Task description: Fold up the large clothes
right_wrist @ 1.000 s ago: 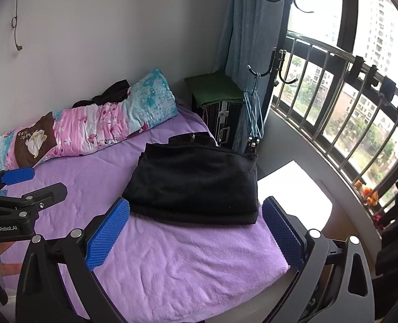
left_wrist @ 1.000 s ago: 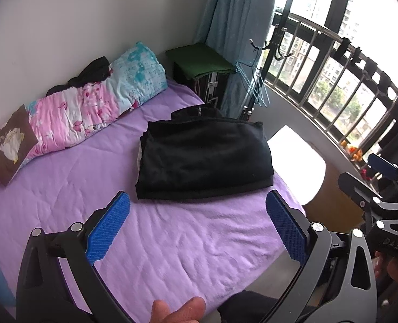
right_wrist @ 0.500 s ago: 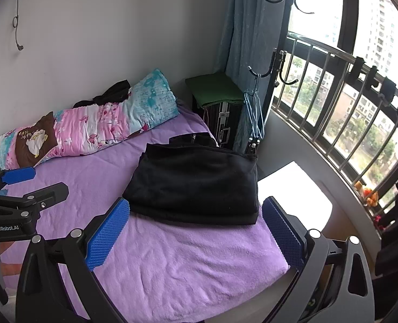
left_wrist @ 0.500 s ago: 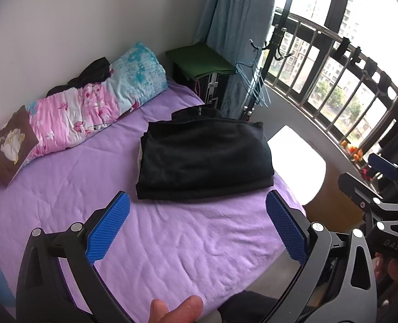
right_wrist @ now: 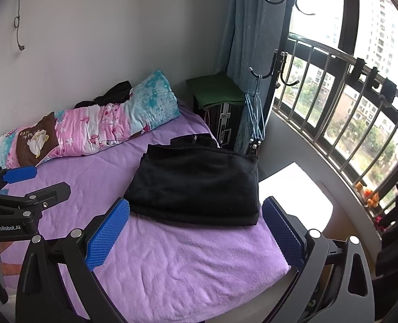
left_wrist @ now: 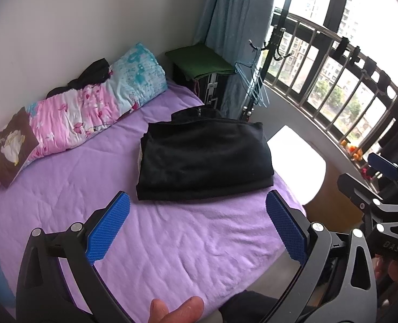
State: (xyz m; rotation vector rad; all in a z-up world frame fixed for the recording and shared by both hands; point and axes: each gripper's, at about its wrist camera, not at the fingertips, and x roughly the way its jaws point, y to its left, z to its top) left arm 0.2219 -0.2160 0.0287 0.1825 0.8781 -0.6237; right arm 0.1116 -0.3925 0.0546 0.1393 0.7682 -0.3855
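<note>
The black garment [left_wrist: 204, 158] lies folded flat on the purple bedspread [left_wrist: 172, 242], ahead of both tongs and touching neither. We hold the left gripper [left_wrist: 197, 228] raised above the near part of the bed, its blue pads spread wide with nothing between them; a fingertip [left_wrist: 176, 309] shows at the bottom edge. Our right gripper [right_wrist: 196, 231] hovers level beside it, pads likewise wide apart and empty, near the garment's front edge. Beyond the garment to the left lies a rolled quilt [right_wrist: 91, 132] against the wall.
</note>
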